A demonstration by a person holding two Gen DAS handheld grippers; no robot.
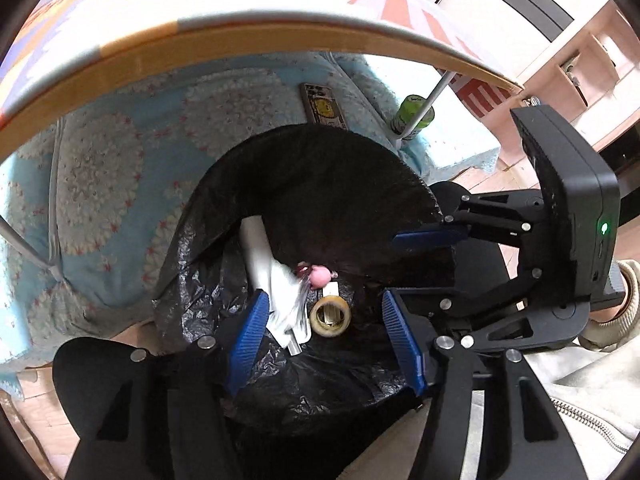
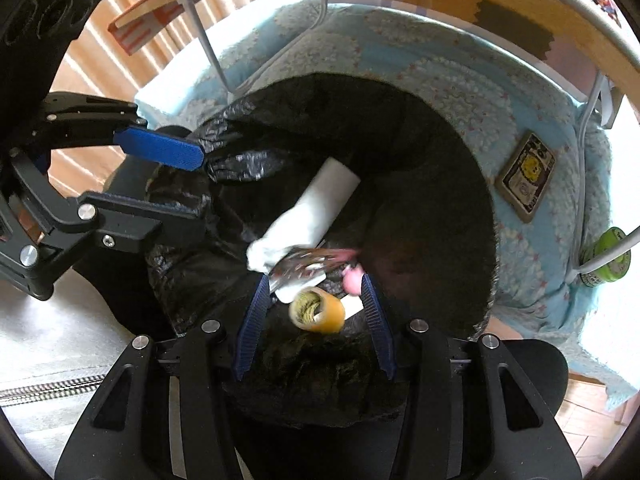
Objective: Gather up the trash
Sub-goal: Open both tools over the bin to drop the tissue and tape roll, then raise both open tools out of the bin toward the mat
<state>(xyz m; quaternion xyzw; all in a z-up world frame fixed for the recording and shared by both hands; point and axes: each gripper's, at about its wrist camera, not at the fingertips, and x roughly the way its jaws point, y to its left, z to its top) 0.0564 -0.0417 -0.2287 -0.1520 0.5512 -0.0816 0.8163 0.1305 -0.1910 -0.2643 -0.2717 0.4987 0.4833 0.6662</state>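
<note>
A black trash bag (image 1: 320,176) (image 2: 420,160) gapes open below both grippers. Inside lie a white paper roll (image 1: 256,244) (image 2: 320,204), a blurred silver wrapper (image 1: 296,308) (image 2: 304,268), a tape roll (image 1: 330,316) (image 2: 318,310) and a small pink thing (image 1: 318,276) (image 2: 352,280). My left gripper (image 1: 324,338) (image 2: 180,184) hangs over the bag's mouth, open, with nothing pressed between its blue pads. My right gripper (image 2: 316,320) (image 1: 424,264) is shut on the bag's near rim and holds it up.
The bag rests on a blue floral quilt (image 1: 120,184) (image 2: 460,80). On the quilt lie a flat printed card (image 1: 322,106) (image 2: 526,176) and a green can (image 1: 414,118) (image 2: 606,258). A low table's wooden edge (image 1: 240,48) and metal legs arch overhead. A person's sleeve (image 1: 624,292) shows at right.
</note>
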